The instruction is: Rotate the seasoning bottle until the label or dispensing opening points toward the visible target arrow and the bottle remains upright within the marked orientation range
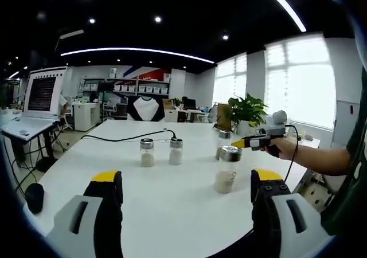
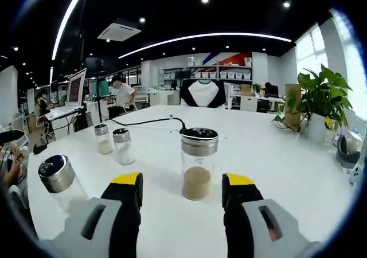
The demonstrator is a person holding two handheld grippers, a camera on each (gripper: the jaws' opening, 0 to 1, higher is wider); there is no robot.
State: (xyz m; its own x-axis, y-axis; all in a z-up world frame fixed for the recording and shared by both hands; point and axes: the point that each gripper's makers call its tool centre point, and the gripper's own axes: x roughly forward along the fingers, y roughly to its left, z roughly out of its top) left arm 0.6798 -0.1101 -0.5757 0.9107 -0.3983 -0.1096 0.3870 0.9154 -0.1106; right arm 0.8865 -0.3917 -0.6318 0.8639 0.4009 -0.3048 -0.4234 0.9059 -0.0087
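Four seasoning bottles (image 2: 198, 163) stand upright on your white bench (image 2: 275, 166) in an office. Your right gripper (image 2: 182, 184) fingers gape around one; your left gripper (image 1: 186, 183) fingers gape, empty.

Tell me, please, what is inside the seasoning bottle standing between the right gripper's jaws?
The seasoning bottle holds brownish powder in its lower part, with clear glass above. A metal lid covers the top, so nothing shows beneath it.

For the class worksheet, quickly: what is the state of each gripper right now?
Left gripper: open, holding nothing.
Right gripper: open, jaws either side of the seasoning bottle, not gripping it.
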